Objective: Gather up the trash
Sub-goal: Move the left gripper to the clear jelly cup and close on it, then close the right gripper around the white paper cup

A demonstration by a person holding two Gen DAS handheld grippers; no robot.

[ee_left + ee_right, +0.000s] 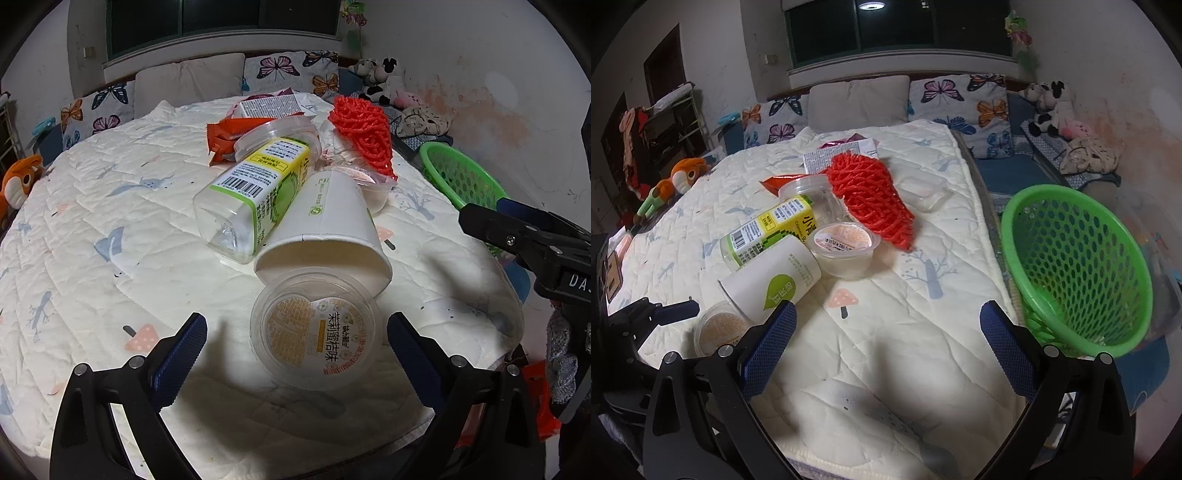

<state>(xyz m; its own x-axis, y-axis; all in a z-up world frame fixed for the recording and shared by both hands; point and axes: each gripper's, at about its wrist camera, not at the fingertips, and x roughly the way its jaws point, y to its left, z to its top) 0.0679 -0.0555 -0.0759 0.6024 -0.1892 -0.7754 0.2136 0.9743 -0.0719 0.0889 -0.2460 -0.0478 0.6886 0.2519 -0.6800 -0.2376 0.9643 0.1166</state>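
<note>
Left wrist view: left claw [297, 345] gapes wide around a clear jelly cup [314, 328], not gripping it. Beyond lie a white paper cup [325, 221], a bottle [255, 188] and red netting [364, 134]. Right claw [888, 332] spreads empty over the quilt [905, 332], beside the green basket [1075, 266].

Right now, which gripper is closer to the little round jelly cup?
Left. The left gripper is open around the jelly cup; the right gripper hovers farther right, near the green basket.
</note>
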